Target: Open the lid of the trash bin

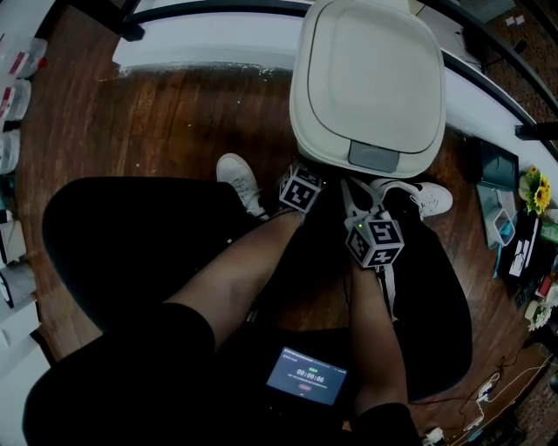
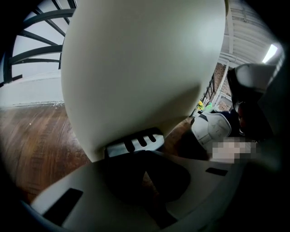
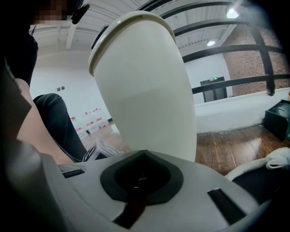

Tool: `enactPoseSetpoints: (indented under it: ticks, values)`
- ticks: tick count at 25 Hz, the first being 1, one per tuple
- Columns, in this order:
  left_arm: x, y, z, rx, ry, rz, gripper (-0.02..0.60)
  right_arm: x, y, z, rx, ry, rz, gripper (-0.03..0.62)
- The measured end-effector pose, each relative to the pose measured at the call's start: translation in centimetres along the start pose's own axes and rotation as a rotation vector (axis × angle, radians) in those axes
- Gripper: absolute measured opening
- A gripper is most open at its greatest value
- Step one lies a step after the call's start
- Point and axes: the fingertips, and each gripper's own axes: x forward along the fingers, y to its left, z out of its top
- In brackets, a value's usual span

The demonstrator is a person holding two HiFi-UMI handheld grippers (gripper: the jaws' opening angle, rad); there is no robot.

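Note:
A cream trash bin [image 1: 370,83] stands on the wooden floor in front of me, its lid [image 1: 375,70] down, with a grey tab [image 1: 373,157] at the lid's front edge. My left gripper [image 1: 301,187] is low at the bin's front left. In the left gripper view it [image 2: 146,170] points at the bin's base, just short of the grey foot pedal [image 2: 136,141]. My right gripper [image 1: 359,209] is at the bin's front right, and the bin's wall [image 3: 145,90] fills the right gripper view. Both grippers [image 3: 138,181] look shut, with nothing held.
A person's legs and white shoes [image 1: 240,179] [image 1: 427,199] flank the grippers. A small device with a lit screen [image 1: 307,375] sits on the lap. Behind the bin run a white ledge and dark railing [image 1: 200,9]. A dark box [image 1: 497,165] and sunflowers [image 1: 534,187] are at the right.

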Motion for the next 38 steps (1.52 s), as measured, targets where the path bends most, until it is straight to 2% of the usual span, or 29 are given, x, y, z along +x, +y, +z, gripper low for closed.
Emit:
enactPoseSetpoints:
  ticks: [14, 18, 34, 38]
  values:
    - [0.6, 0.3, -0.2, -0.029, 0.005, 0.08, 0.031, 0.0, -0.2, 0.1, 0.007, -0.013, -0.003, 0.023]
    - [0.6, 0.4, -0.3, -0.055, 0.017, 0.088, 0.031, 0.1, -0.1, 0.1, 0.011, -0.015, -0.005, 0.023]
    - [1.6, 0.8, -1.2, -0.066, 0.071, 0.103, 0.032, 0.1, -0.4, -0.1, 0.019, -0.014, -0.011, 0.023]
    - [1.0, 0.5, -0.5, -0.077, 0.076, 0.093, 0.032, 0.1, -0.3, 0.1, 0.019, -0.016, -0.012, 0.023]
